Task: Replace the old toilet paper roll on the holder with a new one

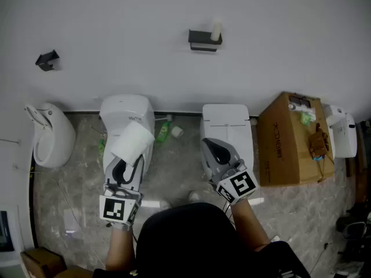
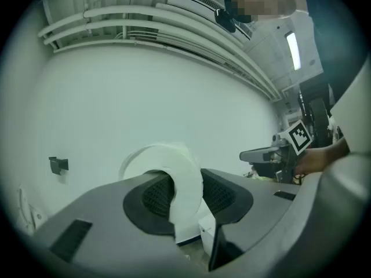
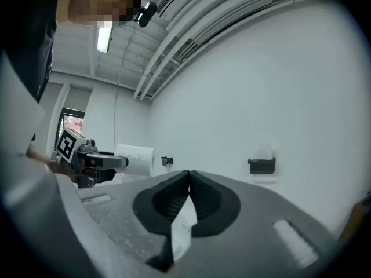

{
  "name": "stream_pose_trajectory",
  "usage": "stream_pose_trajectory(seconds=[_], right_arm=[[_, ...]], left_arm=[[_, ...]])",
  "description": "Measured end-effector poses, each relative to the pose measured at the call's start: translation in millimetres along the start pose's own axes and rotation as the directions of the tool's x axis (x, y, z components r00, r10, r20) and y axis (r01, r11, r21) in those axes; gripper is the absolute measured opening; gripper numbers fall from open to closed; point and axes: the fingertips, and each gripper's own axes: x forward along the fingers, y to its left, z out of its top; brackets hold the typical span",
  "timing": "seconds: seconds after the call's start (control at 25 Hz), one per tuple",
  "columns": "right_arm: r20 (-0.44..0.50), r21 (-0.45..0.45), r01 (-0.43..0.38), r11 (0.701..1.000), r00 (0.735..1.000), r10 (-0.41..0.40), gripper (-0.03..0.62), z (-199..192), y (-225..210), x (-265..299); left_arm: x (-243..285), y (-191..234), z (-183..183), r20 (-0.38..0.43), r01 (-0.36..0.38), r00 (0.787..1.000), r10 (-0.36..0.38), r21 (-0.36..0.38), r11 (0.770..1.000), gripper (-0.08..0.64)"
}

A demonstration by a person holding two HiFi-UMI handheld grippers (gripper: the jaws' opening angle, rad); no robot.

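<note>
head view / left gripper (image 1: 124, 165): level, fingers clamped on the new toilet paper roll (image 1: 132, 142)
head view / new toilet paper roll: white and full, held in front of the left toilet (image 1: 128, 110), well below the holder
head view / right gripper (image 1: 212, 145): fingers closed together, nothing between them, over the middle toilet (image 1: 227, 120)
head view / holder (image 1: 203, 40): dark bracket on the white wall (image 1: 116, 28), well apart from both grippers
head view / old roll (image 1: 216, 30): small pale tube, upright on the holder's right end
head view / floor: green bottle (image 1: 164, 132) and small white roll (image 1: 177, 131) between the two toilets; cardboard box (image 1: 290, 138) to the right
left gripper view / left gripper (image 2: 184, 184): both pads press the new toilet paper roll (image 2: 168, 158); the roll sticks up above the jaws
left gripper view / right gripper (image 2: 269, 153): off to the right at similar height, marker cube (image 2: 299, 136) facing the camera
right gripper view / right gripper (image 3: 188, 175): pads meet, no gap, nothing gripped
right gripper view / holder (image 3: 261, 165): on the wall ahead and to the right, apart from the jaws
right gripper view / left gripper (image 3: 93, 161): at left, carrying the new toilet paper roll (image 3: 136, 158)
</note>
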Motion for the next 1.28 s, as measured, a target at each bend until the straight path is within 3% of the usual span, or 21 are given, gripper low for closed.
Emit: stream_pose_trajectory(seconds=[0.52,0.8,1.04,1.28], right_arm=[[-0.005,-0.004,-0.037,0.999,0.999,0.037,-0.002,-10,-74,-19],[-0.018,0.010,-0.015,1.000,1.000,0.015,-0.002,-22,-123,-34],[-0.043,-0.008,-0.012,1.000,0.999,0.012,-0.001,-35,-143,-9],[-0.071,-0.013,0.016,1.000,0.997,-0.017,0.000,-42,-166,48]], left_arm=[[68,-36,5,-0.042,-0.055,0.998,0.054,-0.019,0.998,0.147],[103,-65,-6,-0.070,-0.031,0.997,0.029,-0.027,0.999,0.147],[135,-48,-20,-0.068,-0.018,0.998,0.016,-0.026,1.000,0.149],[183,0,-33,-0.045,0.020,0.999,-0.022,-0.047,0.999,0.147]])
